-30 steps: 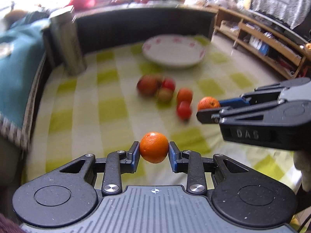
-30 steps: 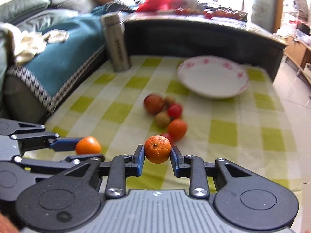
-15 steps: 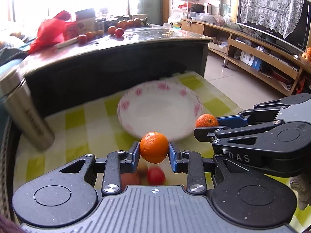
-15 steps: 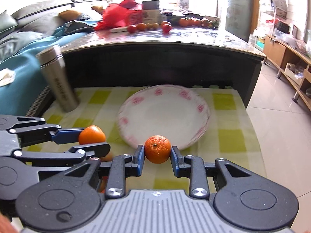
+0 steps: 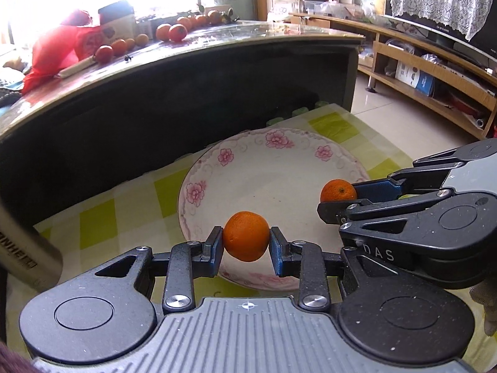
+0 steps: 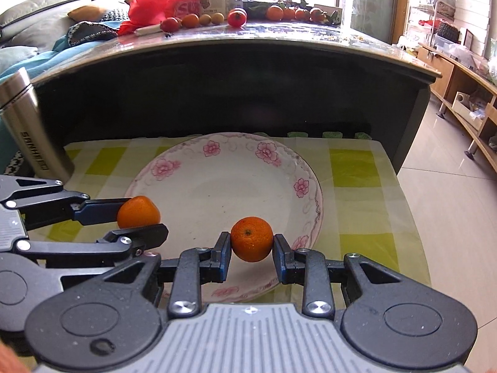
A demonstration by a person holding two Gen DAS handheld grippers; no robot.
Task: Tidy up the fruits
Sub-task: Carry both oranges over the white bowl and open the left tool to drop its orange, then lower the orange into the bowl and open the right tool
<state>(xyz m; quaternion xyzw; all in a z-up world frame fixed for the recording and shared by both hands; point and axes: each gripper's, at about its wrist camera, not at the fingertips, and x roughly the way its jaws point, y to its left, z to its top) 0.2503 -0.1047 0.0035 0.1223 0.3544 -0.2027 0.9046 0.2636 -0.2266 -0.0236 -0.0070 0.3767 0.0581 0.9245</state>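
Observation:
A white plate with pink flowers [image 5: 279,168] [image 6: 217,186] lies on the yellow-checked cloth. My left gripper [image 5: 246,238] is shut on an orange [image 5: 246,235], held over the plate's near rim. That same orange [image 6: 138,207] shows at the left of the right wrist view, above the plate's left edge. My right gripper [image 6: 251,240] is shut on a second orange [image 6: 251,238], over the plate's near right part. In the left wrist view the right gripper [image 5: 341,197] comes in from the right with its orange [image 5: 338,190]. The plate holds nothing.
A steel flask [image 6: 31,130] [image 5: 21,248] stands left of the plate. Right behind the plate rises a dark, taller table [image 6: 236,71] with more fruit [image 6: 236,17] and a red bag [image 6: 155,0]. Tiled floor [image 6: 450,202] drops off at the right; wooden shelves [image 5: 435,77] stand beyond.
Both grippers have carried their oranges forward from the fruit pile to over the plate. The loose fruits on the cloth have dropped out of view.

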